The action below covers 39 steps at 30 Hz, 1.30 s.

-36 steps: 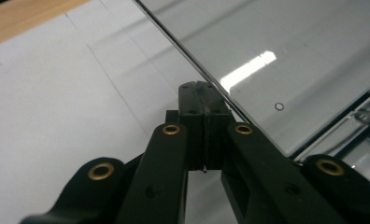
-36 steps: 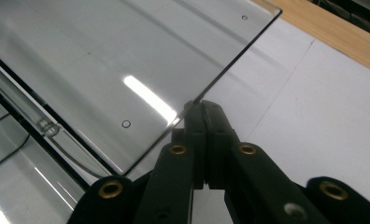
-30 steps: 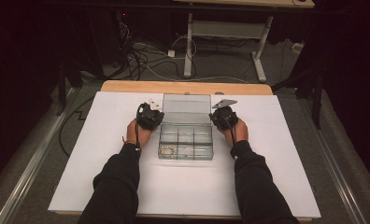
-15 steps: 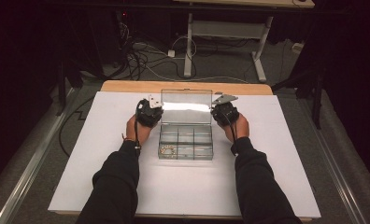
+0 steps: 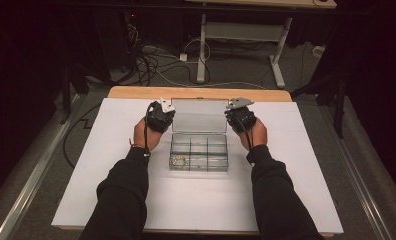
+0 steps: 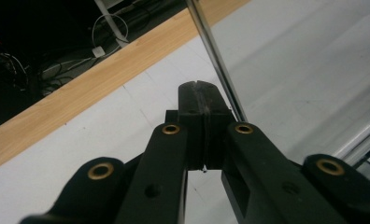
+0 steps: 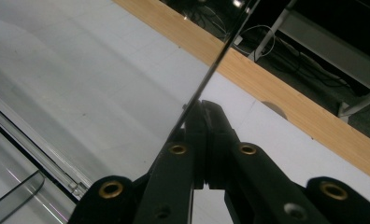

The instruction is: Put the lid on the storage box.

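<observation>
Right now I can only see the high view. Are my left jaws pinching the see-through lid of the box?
Observer: It doesn't look like it. In the left gripper view the left gripper is shut with nothing between its jaws, and the lid shows edge-on, running close along the right side of the tip.
Operator: What about my other one?
Observer: In the right gripper view the right gripper is also shut. The thin edge of the lid comes down to the left side of its tip, and I cannot tell whether it is nipped there.
</observation>
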Each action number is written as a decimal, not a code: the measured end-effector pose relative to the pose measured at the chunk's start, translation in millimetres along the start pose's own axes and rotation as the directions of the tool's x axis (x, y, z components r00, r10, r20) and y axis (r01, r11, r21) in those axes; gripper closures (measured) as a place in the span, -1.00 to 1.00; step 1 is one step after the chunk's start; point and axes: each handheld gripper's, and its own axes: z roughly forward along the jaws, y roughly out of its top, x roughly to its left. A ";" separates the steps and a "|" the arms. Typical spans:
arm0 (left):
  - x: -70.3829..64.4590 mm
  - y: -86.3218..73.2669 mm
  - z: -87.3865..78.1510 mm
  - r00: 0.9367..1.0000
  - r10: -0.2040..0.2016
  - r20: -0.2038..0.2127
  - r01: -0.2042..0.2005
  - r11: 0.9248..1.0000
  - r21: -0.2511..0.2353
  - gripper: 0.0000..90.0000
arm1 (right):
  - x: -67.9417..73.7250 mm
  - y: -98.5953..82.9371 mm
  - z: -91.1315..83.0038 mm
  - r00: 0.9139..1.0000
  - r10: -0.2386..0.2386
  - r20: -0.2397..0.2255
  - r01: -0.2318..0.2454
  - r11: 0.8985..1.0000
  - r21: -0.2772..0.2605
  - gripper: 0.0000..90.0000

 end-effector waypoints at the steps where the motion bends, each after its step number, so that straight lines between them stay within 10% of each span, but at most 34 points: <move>1: 0.4 1.2 -1.0 1.000 -0.002 0.001 0.002 1.000 0.001 0.92 | -0.3 0.2 -0.7 1.000 0.000 0.000 0.000 1.000 -0.006 1.00; 39: 4.8 20.6 -33.9 0.999 0.037 0.008 -0.037 0.999 -0.038 0.88 | -1.3 21.9 -40.8 0.999 0.048 0.017 -0.045 0.989 -0.144 1.00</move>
